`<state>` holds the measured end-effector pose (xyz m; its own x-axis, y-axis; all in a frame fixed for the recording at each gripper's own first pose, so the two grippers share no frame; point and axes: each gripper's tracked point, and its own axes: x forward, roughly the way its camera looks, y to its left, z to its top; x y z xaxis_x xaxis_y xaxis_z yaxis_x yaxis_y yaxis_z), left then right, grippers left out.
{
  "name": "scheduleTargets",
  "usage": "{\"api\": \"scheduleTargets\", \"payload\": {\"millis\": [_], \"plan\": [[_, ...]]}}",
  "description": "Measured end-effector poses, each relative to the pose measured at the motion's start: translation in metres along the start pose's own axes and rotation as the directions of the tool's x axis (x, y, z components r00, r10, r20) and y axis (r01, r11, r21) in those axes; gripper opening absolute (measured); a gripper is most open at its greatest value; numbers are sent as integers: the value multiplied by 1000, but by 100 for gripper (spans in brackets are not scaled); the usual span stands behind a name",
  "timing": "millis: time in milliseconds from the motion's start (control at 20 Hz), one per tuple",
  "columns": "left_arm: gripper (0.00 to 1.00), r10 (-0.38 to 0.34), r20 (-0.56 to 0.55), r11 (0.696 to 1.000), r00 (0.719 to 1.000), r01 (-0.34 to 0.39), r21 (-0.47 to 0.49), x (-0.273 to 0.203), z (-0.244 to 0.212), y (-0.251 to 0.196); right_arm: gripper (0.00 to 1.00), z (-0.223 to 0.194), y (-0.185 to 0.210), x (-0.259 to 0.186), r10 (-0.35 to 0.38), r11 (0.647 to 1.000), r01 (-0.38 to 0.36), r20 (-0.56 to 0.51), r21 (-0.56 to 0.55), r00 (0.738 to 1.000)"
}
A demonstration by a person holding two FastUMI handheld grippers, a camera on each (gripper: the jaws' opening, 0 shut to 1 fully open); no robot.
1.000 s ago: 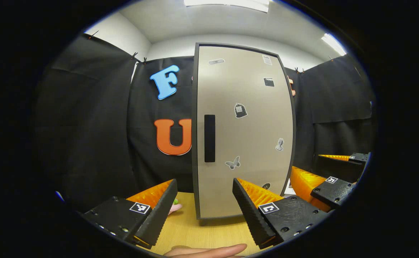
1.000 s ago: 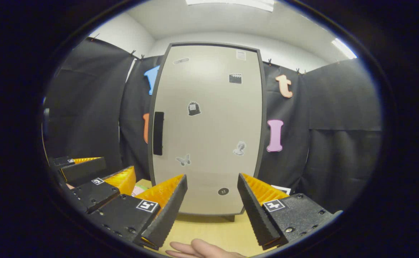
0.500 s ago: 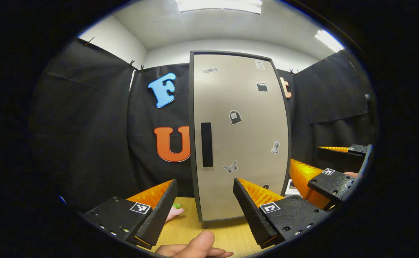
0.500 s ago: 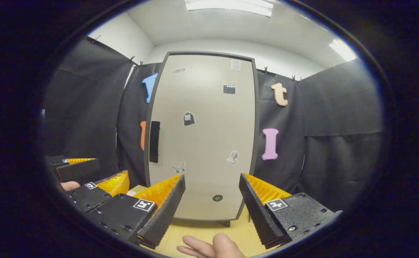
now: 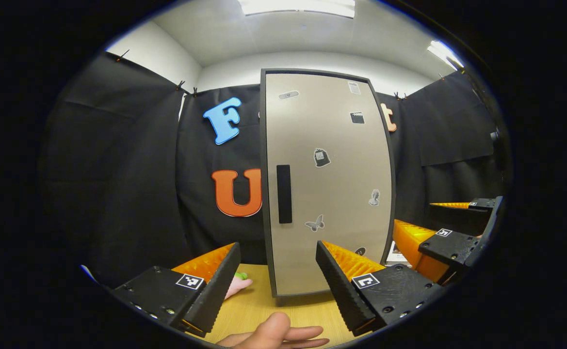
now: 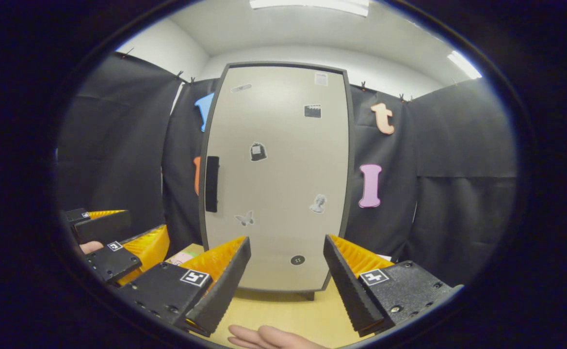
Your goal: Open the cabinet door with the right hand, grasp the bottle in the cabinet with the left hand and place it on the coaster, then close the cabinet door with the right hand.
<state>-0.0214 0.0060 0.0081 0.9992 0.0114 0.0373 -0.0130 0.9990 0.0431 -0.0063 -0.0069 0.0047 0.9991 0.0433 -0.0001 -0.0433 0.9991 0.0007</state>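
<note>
Since a moment ago, we see little change: the tall beige cabinet door with its black handle (image 6: pixel 212 183) stays closed ahead. Our right gripper (image 6: pixel 285 261) and left gripper (image 5: pixel 277 269) stay wide open, empty, short of it.

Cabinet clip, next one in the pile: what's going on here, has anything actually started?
Not yet. A person holds two grippers in front of a tall cabinet standing on a wooden table. Its door is closed, and the dark handle near the door's left edge is untouched. The right gripper and the left gripper both hang open and empty, short of the door. The bottle would be behind the door. A small pink thing lies on the table left of the cabinet.
</note>
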Motion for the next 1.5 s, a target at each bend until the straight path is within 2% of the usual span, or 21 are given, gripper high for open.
{"api": "scheduleTargets", "payload": {"millis": [200,500,700,950,1150,1350,1500], "plan": [[95,7,-36,1000,999,-7,3,-14,-10,7,96,5,13,13,71,997,-70,-13,22,997],[96,133,-47,991,990,-133,9,-33,-13,43,97,14,45,52,151,988,-151,2,-32,989],[96,191,-48,982,980,-190,23,-46,-14,59,98,25,66,76,192,979,-190,29,-67,981],[96,277,-29,959,960,-274,67,-64,-14,85,99,37,98,107,246,964,-238,54,-117,968],[96,356,-39,933,934,-353,75,-65,-15,102,99,45,130,128,297,948,-283,81,-147,952],[95,435,-54,900,899,-432,67,-73,-20,124,97,57,142,159,236,957,-202,151,-207,960],[95,465,-81,885,882,-460,69,-77,-26,131,96,51,160,179,266,948,-237,120,-211,957]]}}
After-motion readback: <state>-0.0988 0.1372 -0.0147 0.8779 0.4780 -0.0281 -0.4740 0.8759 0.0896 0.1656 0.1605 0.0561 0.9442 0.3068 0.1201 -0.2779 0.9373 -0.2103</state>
